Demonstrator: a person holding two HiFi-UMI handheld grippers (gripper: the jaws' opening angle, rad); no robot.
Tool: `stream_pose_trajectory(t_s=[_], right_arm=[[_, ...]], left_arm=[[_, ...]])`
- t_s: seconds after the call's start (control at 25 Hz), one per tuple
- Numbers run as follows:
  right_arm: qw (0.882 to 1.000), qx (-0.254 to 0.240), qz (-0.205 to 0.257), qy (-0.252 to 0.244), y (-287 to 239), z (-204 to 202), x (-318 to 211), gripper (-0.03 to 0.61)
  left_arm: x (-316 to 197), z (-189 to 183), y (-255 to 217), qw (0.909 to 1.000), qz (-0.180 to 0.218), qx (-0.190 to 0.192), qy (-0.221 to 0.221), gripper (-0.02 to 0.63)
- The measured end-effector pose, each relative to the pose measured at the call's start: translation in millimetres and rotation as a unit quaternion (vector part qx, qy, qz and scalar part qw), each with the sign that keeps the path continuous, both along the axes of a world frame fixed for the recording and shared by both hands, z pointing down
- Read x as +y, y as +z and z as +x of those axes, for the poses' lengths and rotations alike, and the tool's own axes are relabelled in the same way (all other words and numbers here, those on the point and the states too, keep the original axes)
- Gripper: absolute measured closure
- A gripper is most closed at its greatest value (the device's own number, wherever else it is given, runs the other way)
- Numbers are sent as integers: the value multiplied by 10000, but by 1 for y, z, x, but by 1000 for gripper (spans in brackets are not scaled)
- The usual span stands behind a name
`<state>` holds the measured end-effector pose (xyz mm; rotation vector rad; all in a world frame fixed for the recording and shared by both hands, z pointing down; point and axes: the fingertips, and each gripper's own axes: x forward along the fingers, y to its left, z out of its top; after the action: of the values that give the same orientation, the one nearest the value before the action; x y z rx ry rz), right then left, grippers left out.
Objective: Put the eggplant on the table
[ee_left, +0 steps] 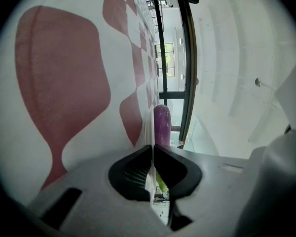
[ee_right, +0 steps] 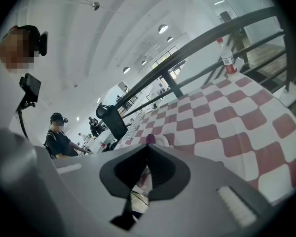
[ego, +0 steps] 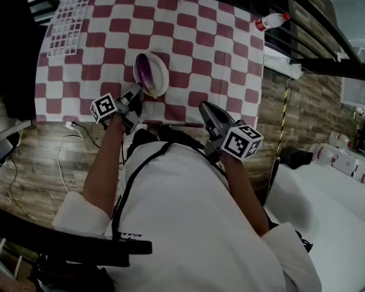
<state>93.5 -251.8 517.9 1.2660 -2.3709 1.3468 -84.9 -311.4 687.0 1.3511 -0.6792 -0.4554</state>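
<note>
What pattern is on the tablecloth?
The tablecloth has dark red and white checks, clearest in the head view.

From my seat I see one table point(ego: 219, 47), draped in a red-and-white checked cloth point(ego: 188, 17) that covers the whole top. A white plate point(ego: 160, 72) is near the front edge, left of middle; I can't tell if it lies flat. A white grid rack point(ego: 70, 11) lies at the far left corner. A clear bottle point(ego: 271, 21) with a red cap stands at the far right corner, well apart from both.
</note>
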Motion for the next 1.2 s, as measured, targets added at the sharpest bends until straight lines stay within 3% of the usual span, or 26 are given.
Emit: stream_pose_trajectory(t_s=[0.72, 1.2], right_arm=[[10000, 6, -9, 83, 1, 2, -3, 571], [9999, -47, 24, 148, 1, 3, -2, 572]], left_arm=[[-3, 1, 7, 9997, -123, -129, 138, 594], [-2, 3, 15, 9977, -418, -437, 292, 594]])
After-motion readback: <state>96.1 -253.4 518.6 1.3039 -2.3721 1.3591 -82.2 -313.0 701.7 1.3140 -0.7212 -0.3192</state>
